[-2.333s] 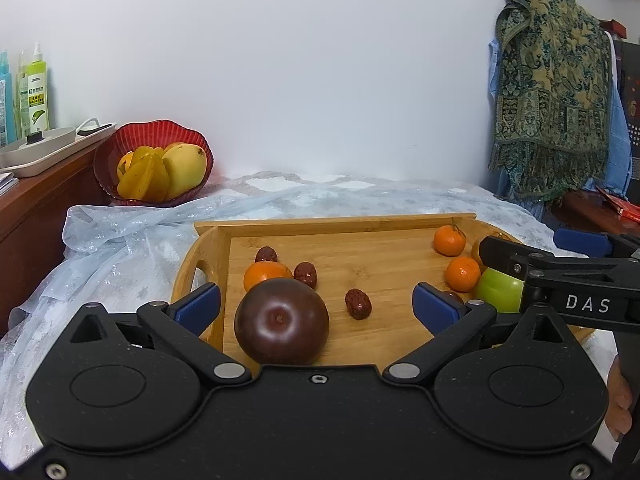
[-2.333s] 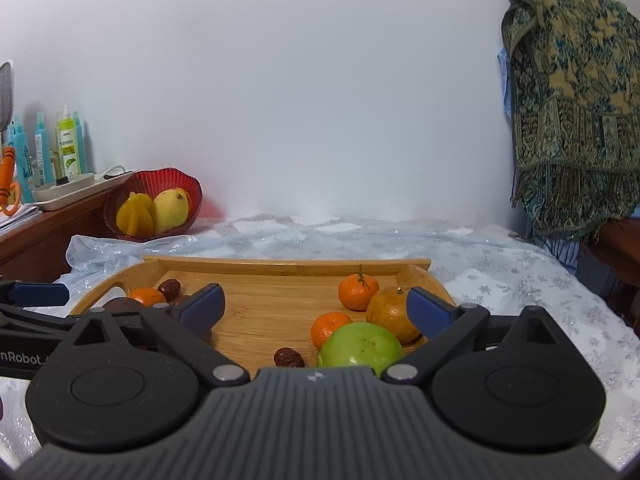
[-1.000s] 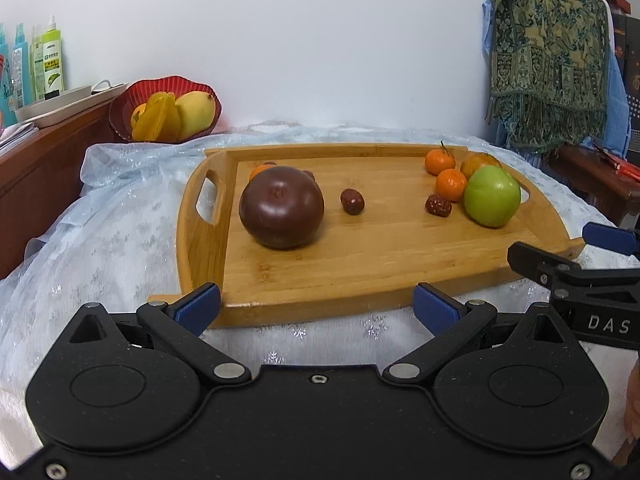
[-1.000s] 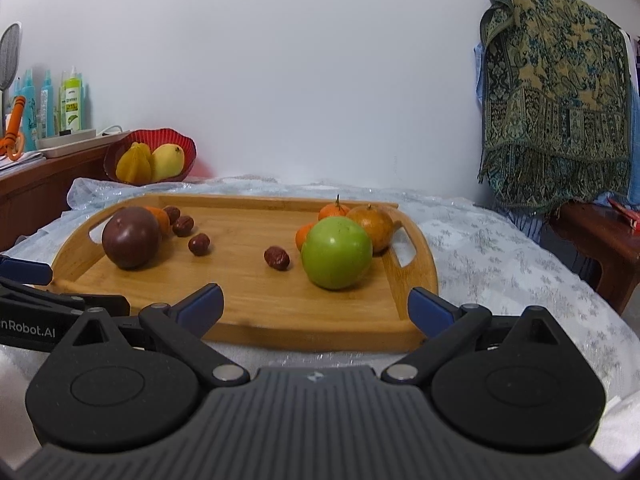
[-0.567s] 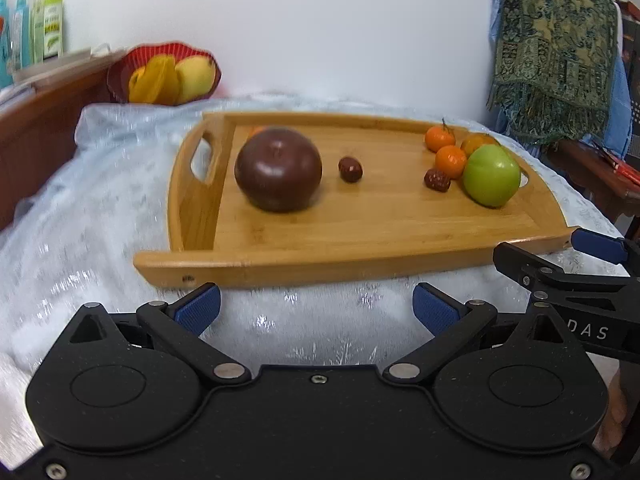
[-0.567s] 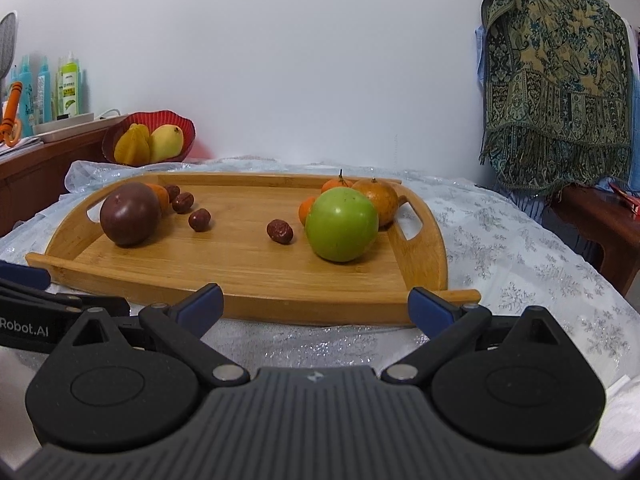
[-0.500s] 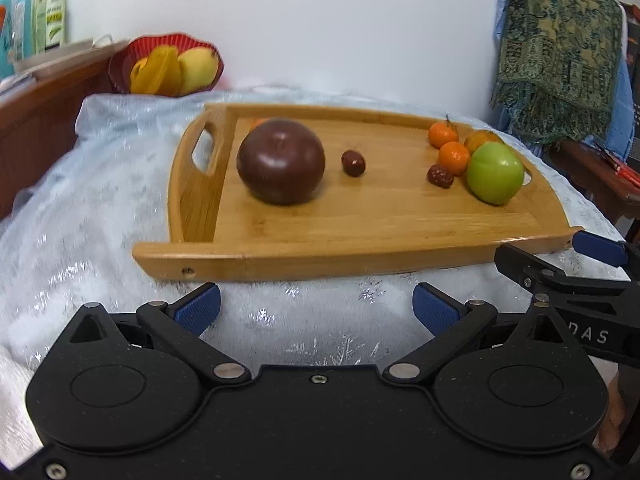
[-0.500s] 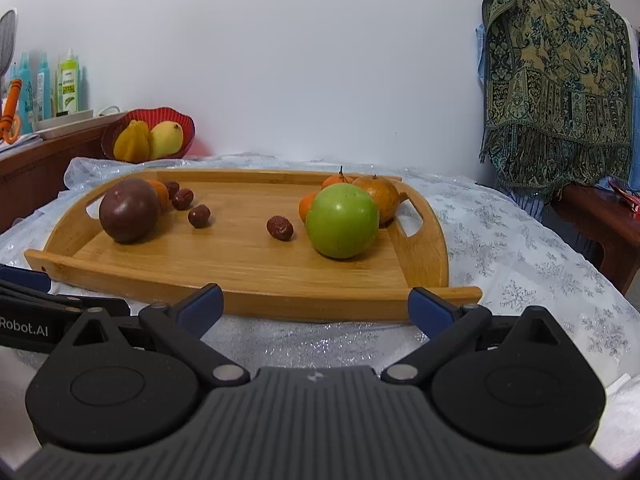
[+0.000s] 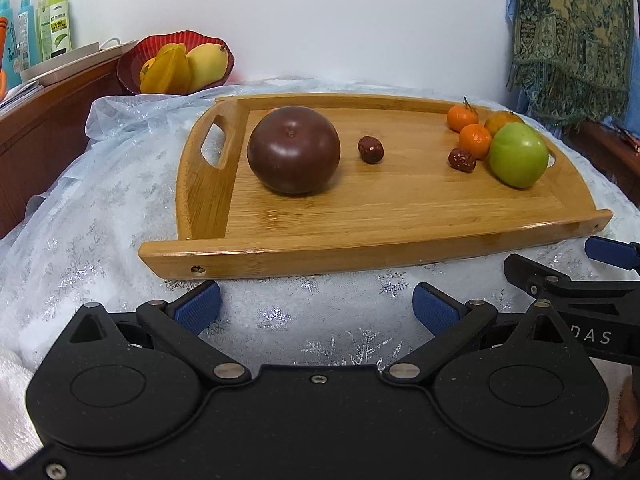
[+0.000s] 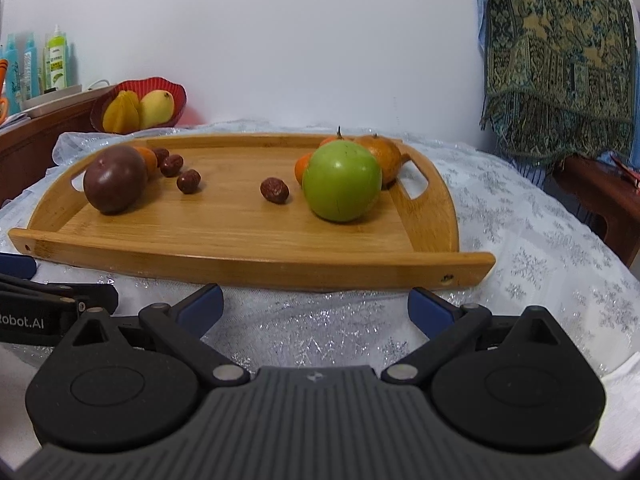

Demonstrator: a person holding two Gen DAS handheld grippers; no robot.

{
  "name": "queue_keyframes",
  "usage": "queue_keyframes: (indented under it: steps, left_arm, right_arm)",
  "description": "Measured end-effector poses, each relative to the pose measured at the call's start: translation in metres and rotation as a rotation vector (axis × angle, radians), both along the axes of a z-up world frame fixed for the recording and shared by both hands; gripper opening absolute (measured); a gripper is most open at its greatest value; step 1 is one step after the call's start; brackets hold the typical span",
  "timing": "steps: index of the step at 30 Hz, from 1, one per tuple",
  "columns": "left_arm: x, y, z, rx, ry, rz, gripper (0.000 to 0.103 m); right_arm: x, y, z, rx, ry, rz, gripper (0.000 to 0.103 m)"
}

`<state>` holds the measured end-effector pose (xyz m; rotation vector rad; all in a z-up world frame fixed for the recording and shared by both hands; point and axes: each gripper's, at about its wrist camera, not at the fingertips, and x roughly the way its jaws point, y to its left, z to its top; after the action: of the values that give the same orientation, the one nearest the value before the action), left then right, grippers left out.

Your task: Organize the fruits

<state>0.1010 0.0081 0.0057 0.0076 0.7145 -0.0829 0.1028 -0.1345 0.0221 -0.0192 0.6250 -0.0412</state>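
A wooden tray point(image 9: 360, 240) point(image 10: 240, 264) lies on the white cloth. On its left side sits a large dark purple fruit point(image 9: 293, 149) point(image 10: 115, 179), with a small orange point(image 10: 147, 160) and several red dates point(image 10: 188, 181) close by. A green apple point(image 9: 518, 155) point(image 10: 341, 180) rests at the tray's right end among small oranges point(image 9: 474, 141) and one date point(image 9: 461, 159). My left gripper point(image 9: 316, 306) is open and empty, just short of the tray's near rim. My right gripper point(image 10: 315, 303) is likewise open and empty there.
A red bowl point(image 9: 132, 64) point(image 10: 178, 96) with a starfruit and a mango stands at the back left beside a wooden cabinet carrying bottles point(image 9: 56, 28). A patterned green shawl point(image 10: 560, 60) hangs at the right over a wooden stand.
Both grippers have drawn back from over the tray to the cloth in front of it, still open. The purple fruit and green apple stay on the tray.
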Motion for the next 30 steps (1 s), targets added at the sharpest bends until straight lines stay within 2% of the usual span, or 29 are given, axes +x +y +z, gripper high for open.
queue_keyframes:
  steps: [4,30]
  left_arm:
    - [0.0017,-0.0028,-0.0021,0.018,-0.003,0.005,0.103]
    - [0.0043,-0.0001,-0.0033,0.005,-0.006,0.032,0.103]
  right_arm:
    - [0.0022,0.0002,-0.0023,0.004,0.016,0.001,0.103]
    - [0.0048,0.0013,-0.0050,0.002,0.026,0.000,0.103]
